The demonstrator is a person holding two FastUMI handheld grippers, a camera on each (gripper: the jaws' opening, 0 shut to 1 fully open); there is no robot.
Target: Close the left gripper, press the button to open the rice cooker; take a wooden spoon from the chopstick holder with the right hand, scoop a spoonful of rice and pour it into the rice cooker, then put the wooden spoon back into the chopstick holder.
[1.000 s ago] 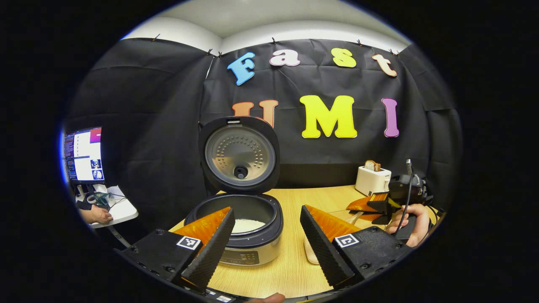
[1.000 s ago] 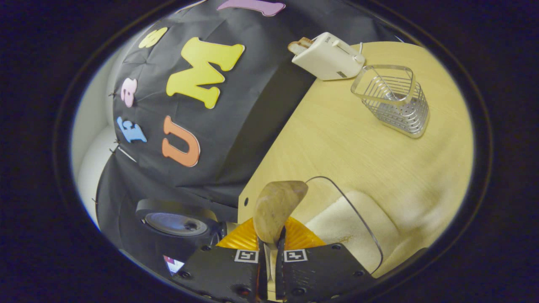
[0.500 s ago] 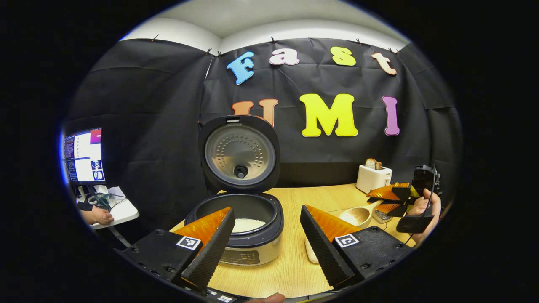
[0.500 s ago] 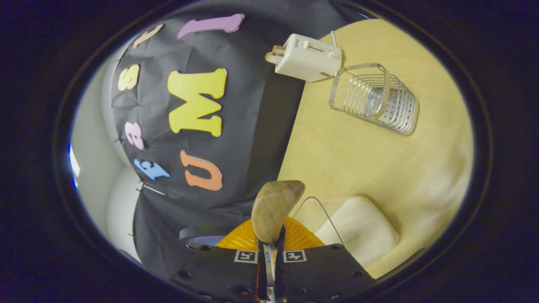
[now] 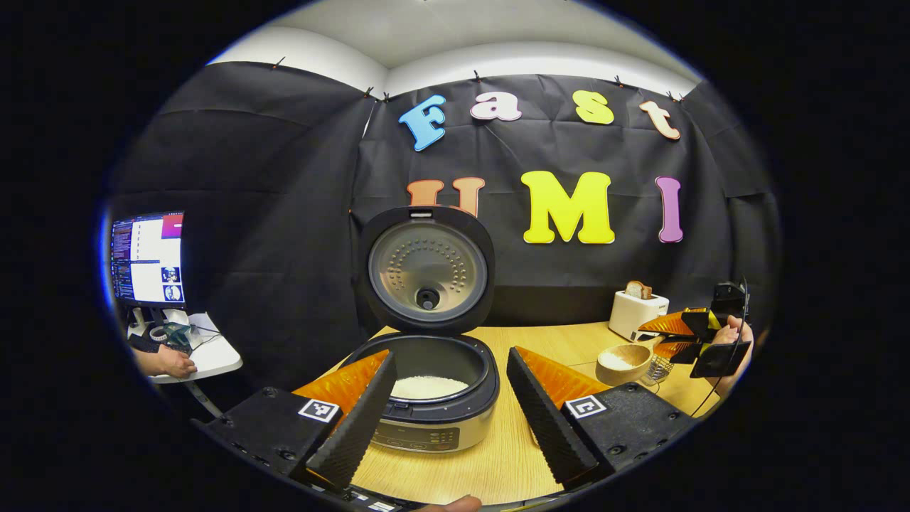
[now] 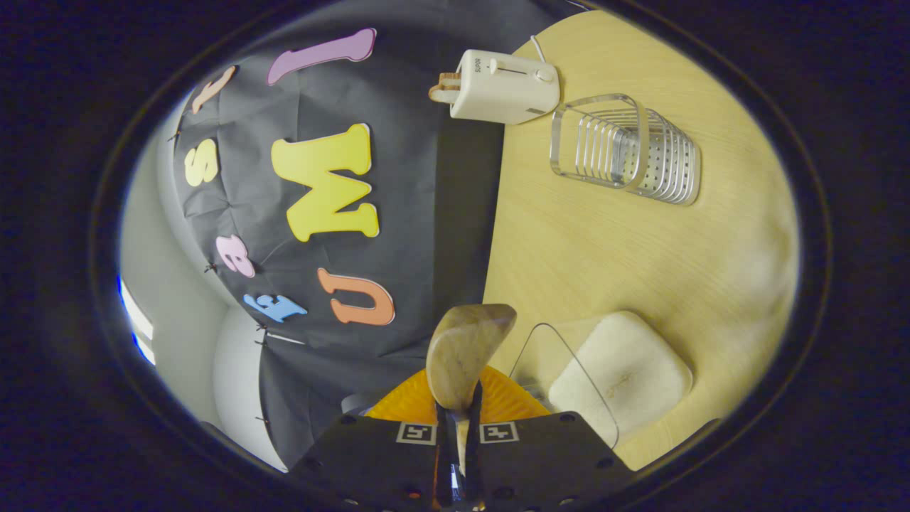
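Spoon (image 5: 624,359), loaded with rice, is riding clamped in the right gripper (image 6: 455,427), off to the cooker's (image 5: 426,398) right; the left gripper (image 5: 449,405) is gaping idle. Next: carrying it level over the open pot, then tipping.

1. The worktop (image 6: 625,249) is pale wood-grain laminate, smooth and matt.
2. The wooden spoon (image 6: 466,352) has a bare, softly mottled bowl with a dull sheen.
3. The chopstick holder (image 6: 625,149) at one o'clock of the spoon is shiny wire and perforated metal.
4. The rice cooker (image 5: 426,398) has a dark glossy rim and a brushed-metal body; its lid (image 5: 426,267) liner is dimpled metal.
5. The toaster (image 6: 501,85) is smooth cream plastic.
6. The booth wall is creased matt black cloth.
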